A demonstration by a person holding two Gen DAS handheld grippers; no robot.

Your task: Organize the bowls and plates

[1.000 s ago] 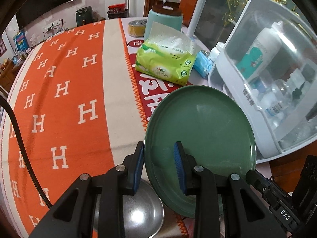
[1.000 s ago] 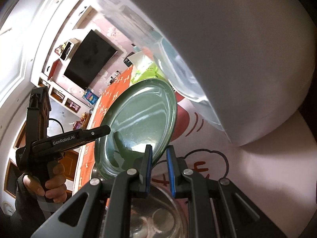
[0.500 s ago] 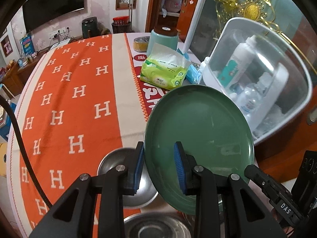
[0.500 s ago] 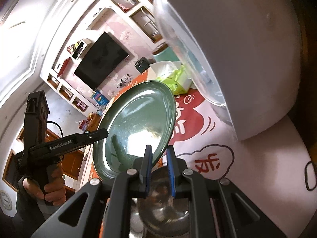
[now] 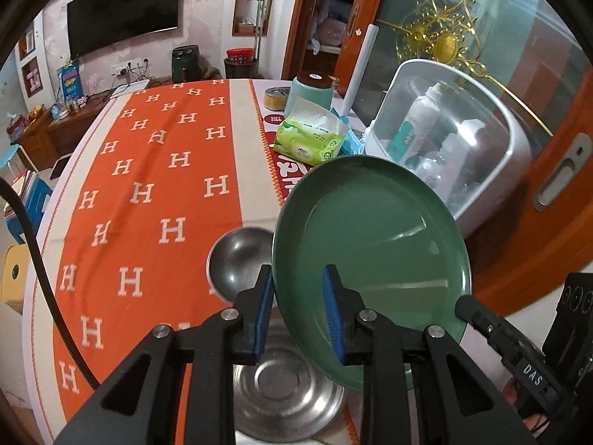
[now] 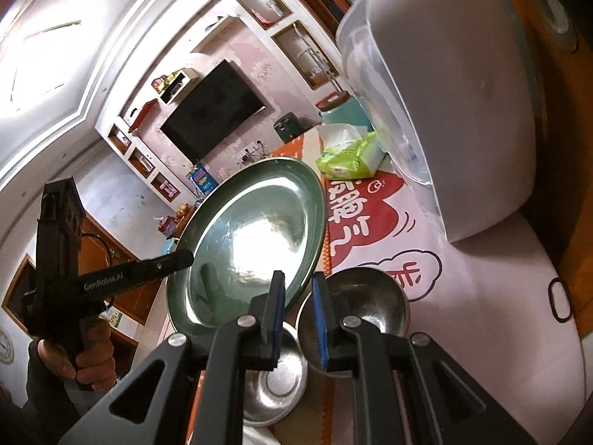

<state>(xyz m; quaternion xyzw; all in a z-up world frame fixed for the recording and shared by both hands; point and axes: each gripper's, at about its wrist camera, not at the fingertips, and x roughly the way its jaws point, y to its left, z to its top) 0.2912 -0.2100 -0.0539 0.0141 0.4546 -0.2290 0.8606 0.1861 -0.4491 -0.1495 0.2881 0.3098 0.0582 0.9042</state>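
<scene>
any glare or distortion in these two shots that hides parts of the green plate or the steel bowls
Right wrist view: a blown-out white reflection covers the middle of the green plate, hiding its surface there; the steel bowls show only soft highlights. Left wrist view: the plate is evenly lit with faint streaks, no detail lost. Both views: fisheye bending curves the table edge and walls, and corners go dark.

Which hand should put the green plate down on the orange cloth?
Probably the left gripper. Its fingers pinch the green plate on the side nearest the orange cloth; the right gripper holds it beside the white box.
</scene>
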